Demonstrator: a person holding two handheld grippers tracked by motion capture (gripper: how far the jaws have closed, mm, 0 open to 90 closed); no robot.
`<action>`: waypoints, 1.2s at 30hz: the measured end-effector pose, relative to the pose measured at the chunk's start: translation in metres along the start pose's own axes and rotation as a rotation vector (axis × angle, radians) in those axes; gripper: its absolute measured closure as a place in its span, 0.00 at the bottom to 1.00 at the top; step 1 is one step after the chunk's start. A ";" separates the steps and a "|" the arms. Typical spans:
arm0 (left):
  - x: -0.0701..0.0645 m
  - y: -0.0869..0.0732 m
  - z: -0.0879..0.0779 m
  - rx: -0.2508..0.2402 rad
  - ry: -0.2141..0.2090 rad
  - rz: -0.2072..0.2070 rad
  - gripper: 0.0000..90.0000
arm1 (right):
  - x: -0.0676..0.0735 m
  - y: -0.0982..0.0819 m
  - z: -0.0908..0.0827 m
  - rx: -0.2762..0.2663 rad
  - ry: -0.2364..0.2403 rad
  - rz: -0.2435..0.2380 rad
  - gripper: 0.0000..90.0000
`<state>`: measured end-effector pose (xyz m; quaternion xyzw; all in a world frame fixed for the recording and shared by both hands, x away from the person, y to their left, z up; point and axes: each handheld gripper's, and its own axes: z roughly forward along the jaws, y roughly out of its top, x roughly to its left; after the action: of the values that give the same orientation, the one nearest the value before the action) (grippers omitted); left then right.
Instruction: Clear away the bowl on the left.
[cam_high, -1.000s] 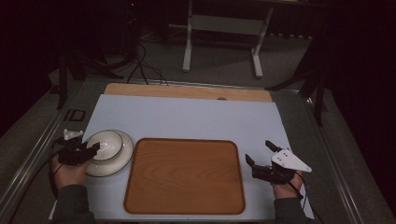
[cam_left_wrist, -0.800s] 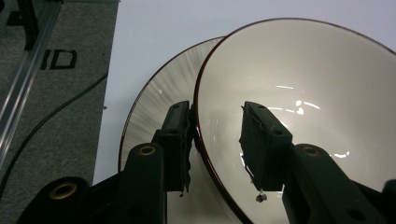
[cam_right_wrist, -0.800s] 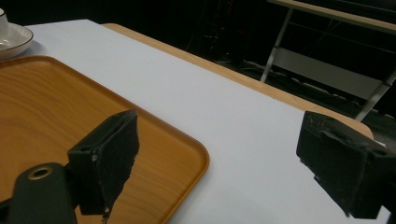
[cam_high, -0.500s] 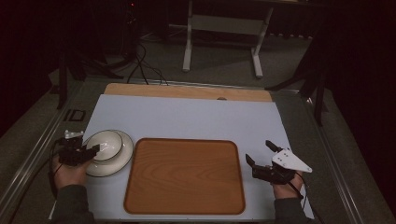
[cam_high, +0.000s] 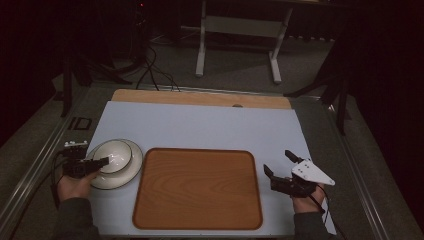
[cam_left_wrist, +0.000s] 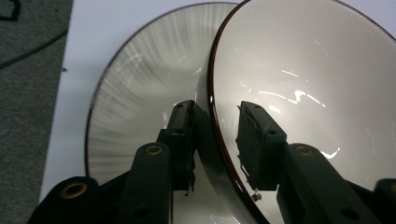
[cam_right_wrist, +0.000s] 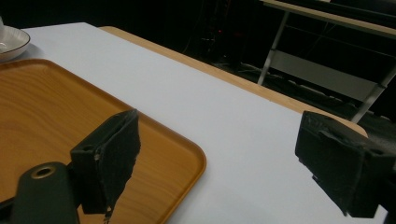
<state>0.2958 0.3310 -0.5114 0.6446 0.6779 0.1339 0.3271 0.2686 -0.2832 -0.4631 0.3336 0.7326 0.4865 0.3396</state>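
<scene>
Sitting on a plate (cam_high: 131, 170) at the bench's (cam_high: 210, 125) left side, the bowl (cam_high: 116, 155) has its near rim between the left claw's (cam_left_wrist: 217, 140) jaws, which have just been closing: the outer pad touches its wall, the inner stands just off. Beyond the wooden tray (cam_high: 197, 187), the right claw (cam_right_wrist: 224, 163) gapes wide, holding nothing.

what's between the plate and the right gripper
The wooden tray lies between the plate and the right gripper in the high view; it carries nothing.

One bowl (cam_high: 114, 154), one plate (cam_high: 131, 170), one tray (cam_high: 198, 187)
</scene>
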 end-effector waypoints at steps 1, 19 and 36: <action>-0.001 0.000 0.000 0.000 0.002 0.001 0.78 | 0.000 0.000 0.000 0.000 0.000 0.000 0.15; 0.003 -0.002 -0.005 -0.013 -0.071 -0.068 0.91 | -0.002 0.000 -0.002 -0.015 0.001 0.006 0.15; 0.003 -0.002 -0.012 -0.065 -0.103 -0.110 0.91 | -0.004 0.001 -0.004 -0.020 0.005 0.012 0.15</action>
<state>0.2868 0.3367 -0.5049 0.6015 0.6898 0.1045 0.3891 0.2678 -0.2887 -0.4605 0.3333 0.7265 0.4967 0.3383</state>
